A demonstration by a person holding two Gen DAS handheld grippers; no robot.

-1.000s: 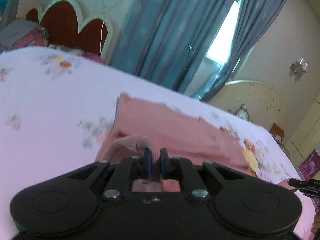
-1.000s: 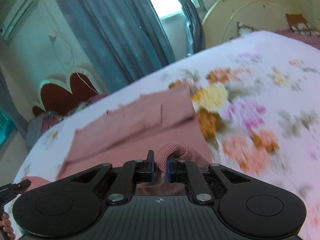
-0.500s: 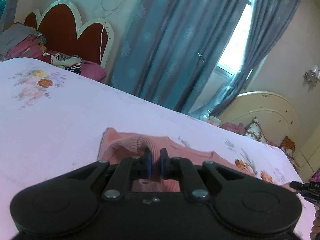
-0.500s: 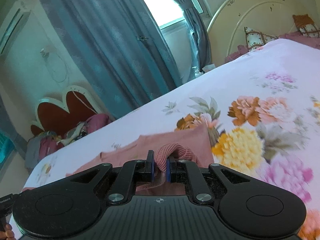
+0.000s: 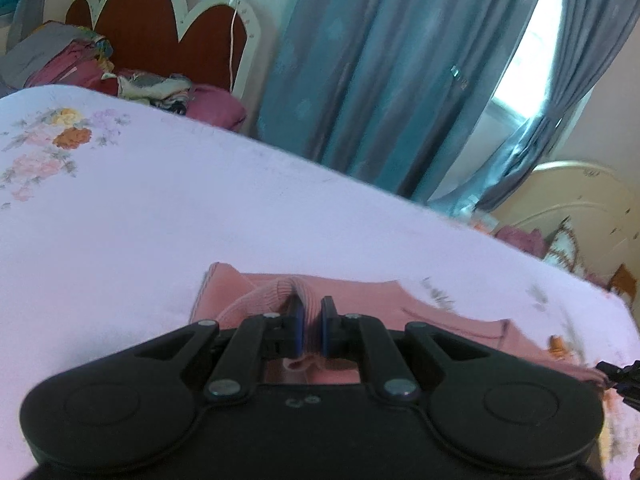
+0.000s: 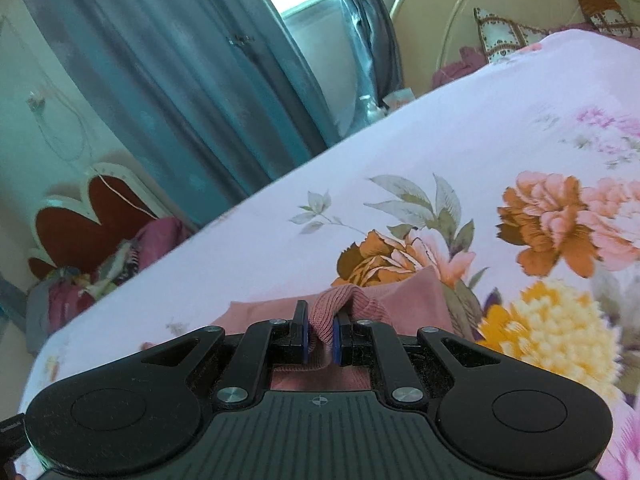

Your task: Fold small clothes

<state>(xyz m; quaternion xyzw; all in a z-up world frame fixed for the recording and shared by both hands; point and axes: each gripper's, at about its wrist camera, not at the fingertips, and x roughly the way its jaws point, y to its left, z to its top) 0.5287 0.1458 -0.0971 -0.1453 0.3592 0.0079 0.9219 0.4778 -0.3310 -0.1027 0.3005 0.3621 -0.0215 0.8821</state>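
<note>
A small pink garment (image 5: 360,300) lies on the floral bed sheet (image 5: 160,220). My left gripper (image 5: 311,320) is shut on its ribbed hem at the garment's left end, low over the cloth. My right gripper (image 6: 320,332) is shut on the ribbed hem at the garment's (image 6: 416,296) right end. Only a narrow strip of the garment shows beyond each gripper; the part under the gripper bodies is hidden. The tip of the right gripper shows at the right edge of the left wrist view (image 5: 620,374).
A red scalloped headboard (image 5: 160,28) with a pile of clothes (image 5: 120,76) stands at the far left. Blue curtains (image 5: 380,80) and a window are beyond the bed's far edge. A cream headboard (image 6: 500,8) with cushions is at the right.
Both grippers have carried the ribbed hem forward over the garment, toward the bed's far side. Much less of the pink cloth shows ahead of them now.
</note>
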